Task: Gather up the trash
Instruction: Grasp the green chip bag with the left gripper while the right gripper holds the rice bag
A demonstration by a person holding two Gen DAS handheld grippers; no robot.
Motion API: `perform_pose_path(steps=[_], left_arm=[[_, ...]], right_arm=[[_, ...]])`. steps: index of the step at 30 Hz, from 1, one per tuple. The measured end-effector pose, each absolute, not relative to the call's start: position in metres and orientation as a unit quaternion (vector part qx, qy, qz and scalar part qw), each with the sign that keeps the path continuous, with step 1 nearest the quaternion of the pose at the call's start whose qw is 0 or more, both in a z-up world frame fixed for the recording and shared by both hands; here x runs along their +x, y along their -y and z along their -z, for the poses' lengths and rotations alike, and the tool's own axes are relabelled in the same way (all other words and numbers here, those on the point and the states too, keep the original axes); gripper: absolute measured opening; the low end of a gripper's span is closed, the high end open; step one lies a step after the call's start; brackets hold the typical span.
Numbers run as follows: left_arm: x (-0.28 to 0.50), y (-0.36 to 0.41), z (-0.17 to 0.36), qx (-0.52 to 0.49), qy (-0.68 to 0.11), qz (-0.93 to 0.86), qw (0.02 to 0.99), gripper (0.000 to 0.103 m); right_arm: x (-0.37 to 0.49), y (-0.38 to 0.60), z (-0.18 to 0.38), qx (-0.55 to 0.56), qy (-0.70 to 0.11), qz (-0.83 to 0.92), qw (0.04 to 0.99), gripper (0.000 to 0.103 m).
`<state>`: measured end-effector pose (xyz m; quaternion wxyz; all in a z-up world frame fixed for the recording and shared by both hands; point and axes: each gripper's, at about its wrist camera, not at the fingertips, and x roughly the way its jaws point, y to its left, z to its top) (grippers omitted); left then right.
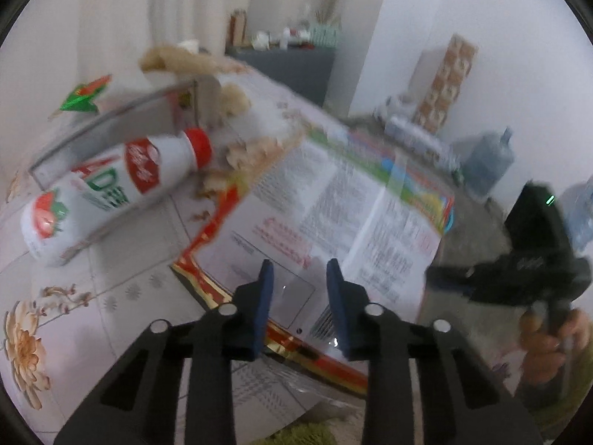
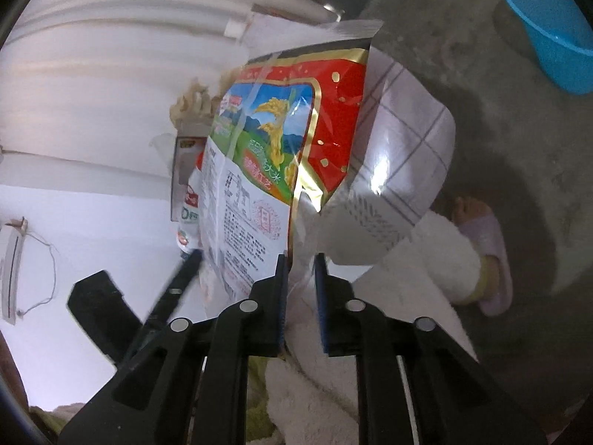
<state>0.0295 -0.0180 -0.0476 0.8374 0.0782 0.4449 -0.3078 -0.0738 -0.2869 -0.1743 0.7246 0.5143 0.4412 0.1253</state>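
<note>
A printed rice bag, red and gold at the edges and white with text, stretches between my two grippers above the table. My left gripper hangs over the bag's near edge with its jaws apart; the plastic lies between the blue pads, which do not press on it. My right gripper has the bag's clear, crumpled edge between its narrow jaws and holds it up. A white bottle with a red cap lies on its side to the left. Pale scraps are strewn beside it.
A grey metal box stands behind the bottle on the flowered tablecloth. A blue basin sits on the concrete floor. A person's slippered foot is below the bag. A water jug stands by the wall.
</note>
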Motion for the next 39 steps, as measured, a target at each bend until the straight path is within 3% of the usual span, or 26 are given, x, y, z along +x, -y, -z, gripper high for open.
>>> perform_pose_path(steps=[1, 3, 10, 21, 26, 35, 39], left_arm=[[0.031, 0.021, 0.051, 0.084, -0.45, 0.305, 0.835, 0.026], [0.034, 0.022, 0.057, 0.085, -0.464, 0.303, 0.828, 0.025], [0.04, 0.021, 0.065, 0.084, -0.484, 0.295, 0.819, 0.024], [0.057, 0.03, 0.069, 0.086, -0.502, 0.298, 0.807, 0.024], [0.065, 0.021, 0.052, 0.049, -0.502, 0.315, 0.804, 0.025], [0.137, -0.063, -0.05, -0.042, -0.389, 0.273, 0.879, 0.069], [0.214, -0.119, -0.073, -0.082, -0.376, 0.198, 0.901, 0.07]], right_arm=[[-0.089, 0.295, 0.176, 0.521, -0.432, -0.133, 0.724, 0.023], [-0.084, 0.293, 0.176, 0.535, -0.417, -0.144, 0.721, 0.041], [-0.07, 0.285, 0.168, 0.546, -0.366, -0.199, 0.727, 0.047], [-0.033, 0.261, 0.168, 0.507, -0.406, -0.174, 0.74, 0.01], [-0.023, 0.273, 0.158, 0.499, -0.407, -0.173, 0.746, 0.005], [0.003, 0.296, 0.144, 0.487, -0.41, -0.16, 0.755, 0.005], [0.015, 0.296, 0.145, 0.485, -0.422, -0.152, 0.751, 0.005]])
